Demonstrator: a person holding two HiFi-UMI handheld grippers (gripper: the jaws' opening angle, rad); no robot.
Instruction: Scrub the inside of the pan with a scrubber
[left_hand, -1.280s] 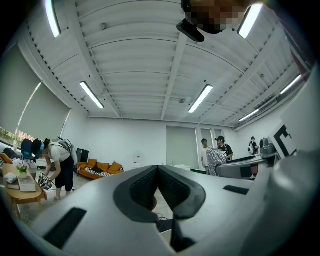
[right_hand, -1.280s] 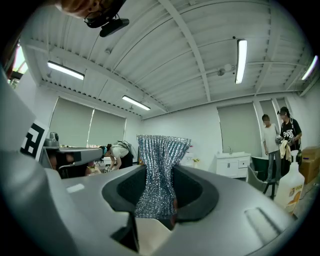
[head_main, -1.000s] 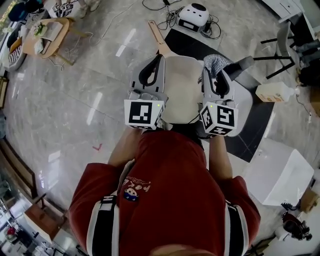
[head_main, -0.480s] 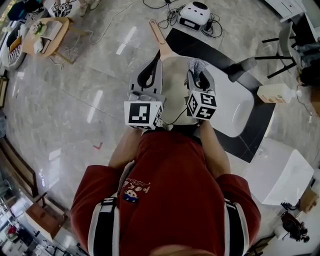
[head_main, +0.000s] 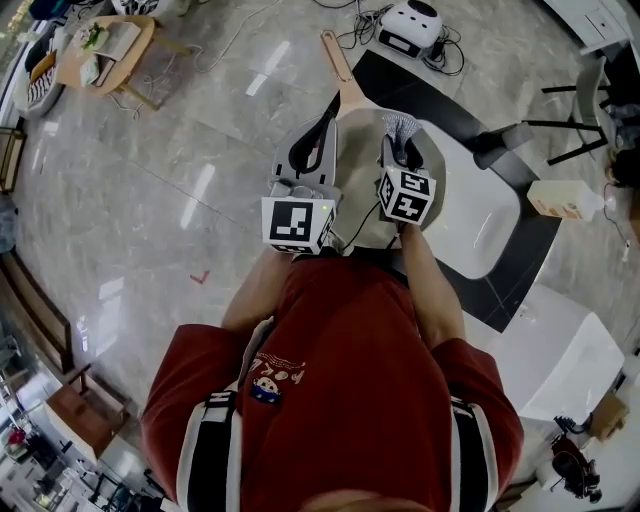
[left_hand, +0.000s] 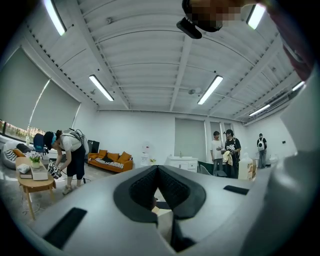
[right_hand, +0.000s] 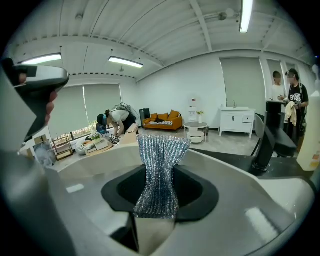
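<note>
Head view: a cream pan (head_main: 358, 175) sits at the white worktop's (head_main: 480, 215) edge, its sides covered by the left tongs (head_main: 318, 135) and right tongs (head_main: 400, 150), with a bottle (head_main: 563, 198) well apart. Left gripper view: the tongs are closed, apparently on the pan's rim. Right gripper view: the tongs pinch a silvery mesh scrubber (right_hand: 159, 170).

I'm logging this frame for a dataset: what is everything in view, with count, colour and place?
pan: one, cream with wooden handle, between the grippers
scrubber: one, silvery mesh, in the right gripper's jaws
rounded top: one, white, right of the pan
mat: one, black, under the rounded top
bottle: one, cream, far right
device: one, white, with cables, beyond the pan
side table: one, wooden, far left
sofa: one, orange, by the back wall
bystanders: four, background
left gripper: grey, jaws together, left of the pan
right gripper: grey, shut on the scrubber
shirt: red, the person's
</note>
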